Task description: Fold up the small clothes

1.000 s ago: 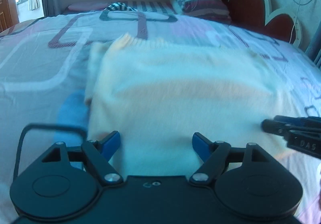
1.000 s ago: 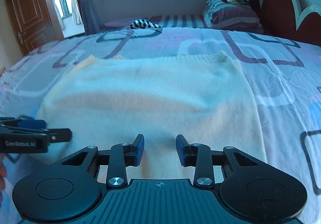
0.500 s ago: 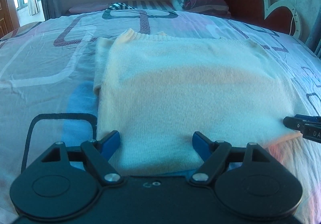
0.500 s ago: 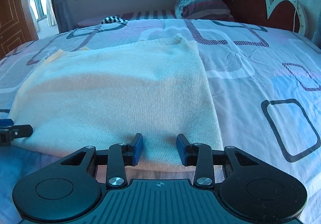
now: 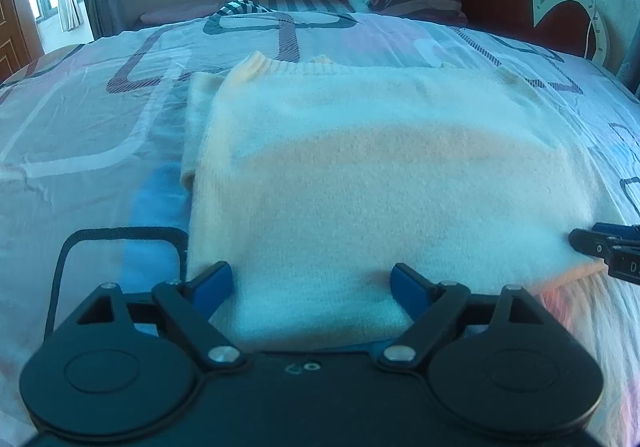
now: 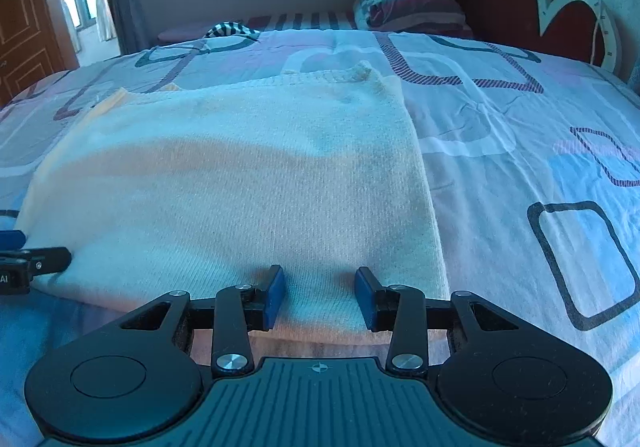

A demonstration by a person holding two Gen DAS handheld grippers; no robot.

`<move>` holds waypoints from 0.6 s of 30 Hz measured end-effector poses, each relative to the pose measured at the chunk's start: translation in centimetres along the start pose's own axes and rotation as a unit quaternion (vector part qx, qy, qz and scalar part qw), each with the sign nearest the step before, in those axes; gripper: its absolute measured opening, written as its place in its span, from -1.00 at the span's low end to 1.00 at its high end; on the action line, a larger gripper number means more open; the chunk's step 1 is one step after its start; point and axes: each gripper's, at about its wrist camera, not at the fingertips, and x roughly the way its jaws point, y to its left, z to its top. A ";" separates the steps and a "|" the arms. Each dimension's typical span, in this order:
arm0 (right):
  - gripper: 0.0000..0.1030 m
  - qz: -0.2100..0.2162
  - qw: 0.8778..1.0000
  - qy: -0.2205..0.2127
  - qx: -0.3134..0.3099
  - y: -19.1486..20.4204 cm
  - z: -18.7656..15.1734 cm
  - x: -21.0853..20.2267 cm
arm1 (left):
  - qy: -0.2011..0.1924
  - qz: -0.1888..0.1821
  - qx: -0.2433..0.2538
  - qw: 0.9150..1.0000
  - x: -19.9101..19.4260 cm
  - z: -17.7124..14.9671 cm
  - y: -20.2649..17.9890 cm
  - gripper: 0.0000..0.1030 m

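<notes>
A cream knitted sweater [image 5: 380, 167] lies folded flat on the patterned bedsheet [image 5: 80, 119]. My left gripper [image 5: 312, 271] hovers over the sweater's near left corner. Its jaws are opening wide; the cloth lies flat between the blue fingertips [image 5: 216, 279] and is not pinched. My right gripper [image 6: 320, 275] stands open over the sweater [image 6: 240, 175] at its near edge, close to the right corner, with flat cloth between its pads. Each view also catches the other gripper's tip at the frame edge: the right gripper [image 5: 600, 247] and the left gripper [image 6: 40, 259].
Striped pillows [image 6: 408, 3] and a red scalloped headboard [image 6: 520, 7] stand at the far right. A black-and-white striped garment [image 6: 230, 30] lies at the bed's far end. A window is behind it, a wooden door [image 6: 24, 43] at the left. Bare sheet [image 6: 540, 127] lies right of the sweater.
My right gripper has shifted right along the sweater's near edge, towards its right corner. The left gripper's jaws stand a little wider. The sweater lies still.
</notes>
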 end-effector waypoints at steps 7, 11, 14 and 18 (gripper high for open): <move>-0.20 0.036 0.998 0.014 -0.043 -0.5 0.5 -0.5 | 0.024 0.001 -0.056 0.998 -1.7 0.2 0.4 0.71; -0.19 0.082 0.996 -0.007 -0.045 -0.1 1.2 -1.6 | 0.027 -0.016 -0.129 0.991 -3.5 -1.1 1.7 0.72; -0.19 0.117 0.992 -0.021 -0.052 1.1 2.0 -2.0 | 0.033 -0.045 -0.202 0.978 -4.2 -3.0 3.2 0.71; -0.18 0.144 0.987 -0.024 -0.065 2.9 2.7 -1.8 | 0.026 -0.080 -0.261 0.962 -4.3 -4.5 4.3 0.67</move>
